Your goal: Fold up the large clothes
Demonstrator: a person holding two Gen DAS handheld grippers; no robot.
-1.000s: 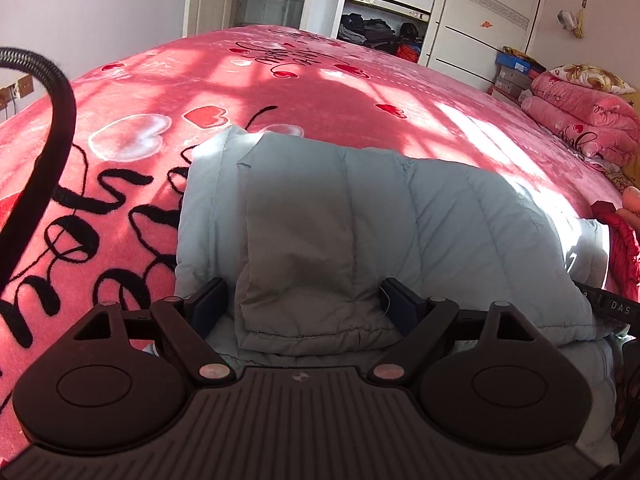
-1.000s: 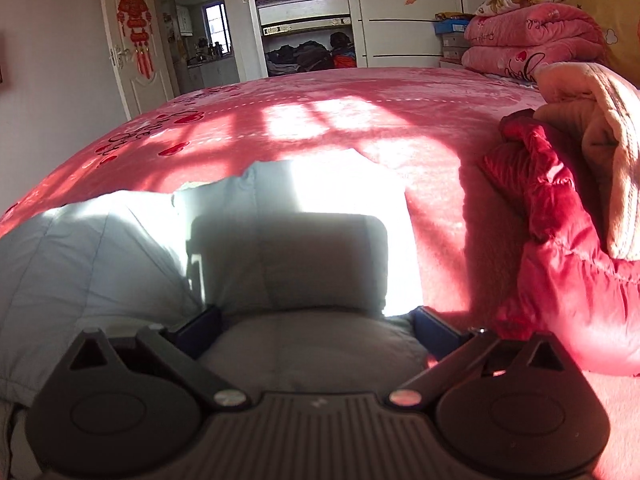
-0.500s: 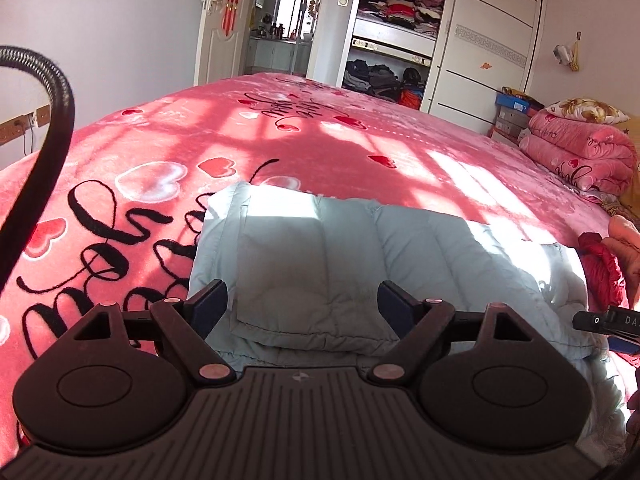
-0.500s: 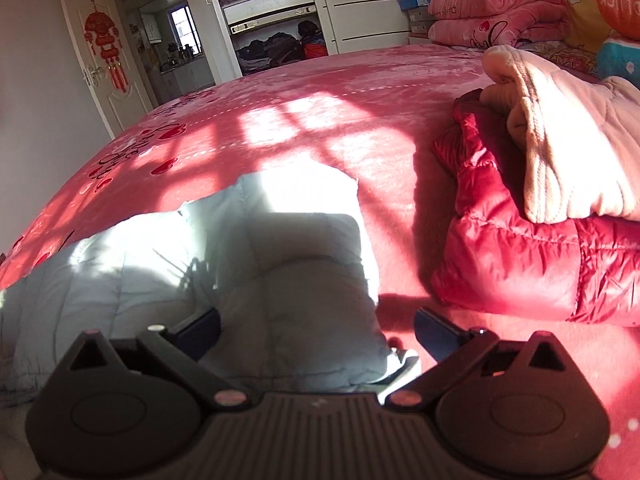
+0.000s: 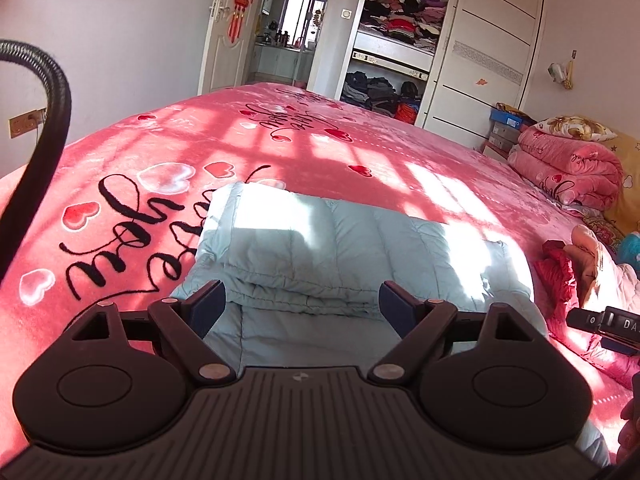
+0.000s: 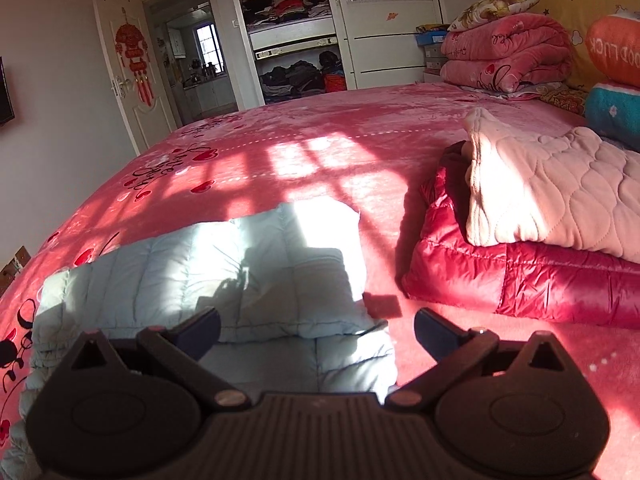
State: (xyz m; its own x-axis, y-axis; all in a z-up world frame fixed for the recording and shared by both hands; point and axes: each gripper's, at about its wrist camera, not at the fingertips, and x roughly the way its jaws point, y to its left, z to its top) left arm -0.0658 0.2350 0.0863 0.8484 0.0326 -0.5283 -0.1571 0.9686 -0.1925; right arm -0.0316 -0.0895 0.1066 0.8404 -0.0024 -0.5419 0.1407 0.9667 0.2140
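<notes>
While sunlight falls in bars across the pink bedspread (image 5: pixel 120 152), a pale blue padded jacket (image 5: pixel 340 248) lies folded on it, filling the lower middle of the left wrist view and the lower left of the right wrist view (image 6: pixel 200 272); its top layer is doubled over, with stacked edges facing the cameras. The left gripper (image 5: pixel 302 306) sits at the bottom centre of its frame with its fingers spread wide and nothing between them, the jacket's folded edge just beyond the tips; the right gripper (image 6: pixel 316 330) is likewise spread wide and grips nothing, its left finger over the jacket's near corner, its right finger over bare bedspread (image 6: pixel 400 160). At the right of the right wrist view a red quilted garment (image 6: pixel 520 280) lies near the jacket but apart from it, with a cream quilted piece (image 6: pixel 552 200) resting on top; folded pink blankets (image 6: pixel 504 56) sit in the upper right; an open wardrobe (image 5: pixel 396 52) stands at the upper centre of the left wrist view.
</notes>
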